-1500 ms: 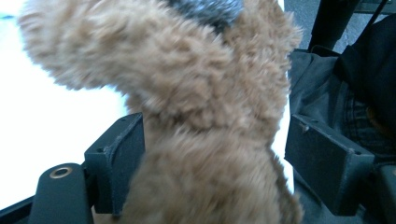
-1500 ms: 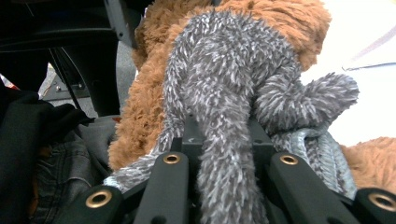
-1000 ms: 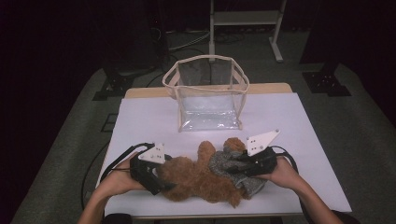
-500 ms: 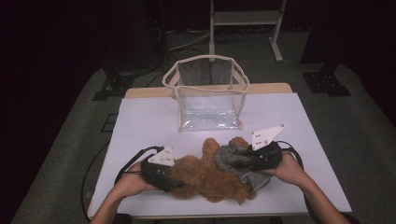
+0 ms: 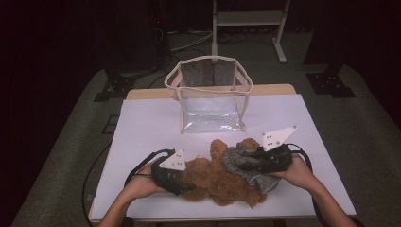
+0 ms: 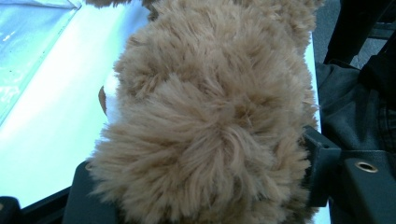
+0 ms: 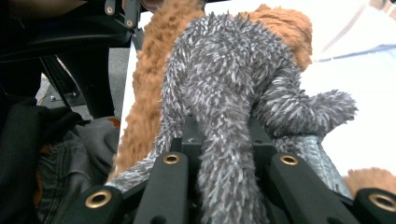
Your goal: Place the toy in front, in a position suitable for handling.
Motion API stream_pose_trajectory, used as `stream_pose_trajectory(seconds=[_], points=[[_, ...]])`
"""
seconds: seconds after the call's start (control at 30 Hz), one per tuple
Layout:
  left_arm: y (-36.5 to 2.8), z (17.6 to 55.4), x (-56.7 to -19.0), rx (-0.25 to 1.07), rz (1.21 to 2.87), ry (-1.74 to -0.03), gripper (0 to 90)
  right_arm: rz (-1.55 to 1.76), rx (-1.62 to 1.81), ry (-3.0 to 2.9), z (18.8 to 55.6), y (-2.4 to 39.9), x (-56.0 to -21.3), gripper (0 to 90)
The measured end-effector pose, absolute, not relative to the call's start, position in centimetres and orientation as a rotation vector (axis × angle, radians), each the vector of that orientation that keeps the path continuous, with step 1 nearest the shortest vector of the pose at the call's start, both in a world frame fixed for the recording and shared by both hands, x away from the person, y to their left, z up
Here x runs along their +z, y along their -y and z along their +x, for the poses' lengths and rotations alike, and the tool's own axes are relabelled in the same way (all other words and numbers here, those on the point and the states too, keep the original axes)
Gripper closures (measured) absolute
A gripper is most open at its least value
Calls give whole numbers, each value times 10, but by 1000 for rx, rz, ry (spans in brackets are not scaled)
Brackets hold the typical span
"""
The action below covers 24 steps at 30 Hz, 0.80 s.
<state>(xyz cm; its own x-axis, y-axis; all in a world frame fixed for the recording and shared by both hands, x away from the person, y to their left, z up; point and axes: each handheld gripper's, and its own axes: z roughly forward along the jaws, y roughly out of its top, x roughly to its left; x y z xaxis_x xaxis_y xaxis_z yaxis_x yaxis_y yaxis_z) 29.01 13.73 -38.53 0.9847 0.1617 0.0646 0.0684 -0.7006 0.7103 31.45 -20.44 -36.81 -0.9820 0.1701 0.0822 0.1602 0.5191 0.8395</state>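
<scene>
Shaggy brown teddy bear lay low centre on the white table, left gripper had just clamped its fluffy limb, right gripper pinched the bear's fuzzy grey knit garment, clear boxy plastic bag upright above.

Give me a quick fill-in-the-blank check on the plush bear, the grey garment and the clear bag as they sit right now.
1. The left tongs are closed on the brown plush bear, and the right tongs grip the fuzzy ____ garment.
2. The clear bag stands upright on the white table, on the ____ side of the bear from the person.
3. The bag's top is ____.

Missing words: grey; far; open
</scene>
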Motion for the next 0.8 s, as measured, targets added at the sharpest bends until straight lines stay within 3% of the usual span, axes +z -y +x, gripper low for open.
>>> stream_pose_trajectory(seconds=[0.23,0.63,0.8], points=[[-136,287,-384,167,2360,-131,342,360,1455,-2706,319,221,-362,744],[-139,281,-383,184,2376,-82,337,535,1430,-2685,372,231,-370,744],[-140,280,-383,191,2379,-67,333,548,1459,-2680,366,236,-372,744]])
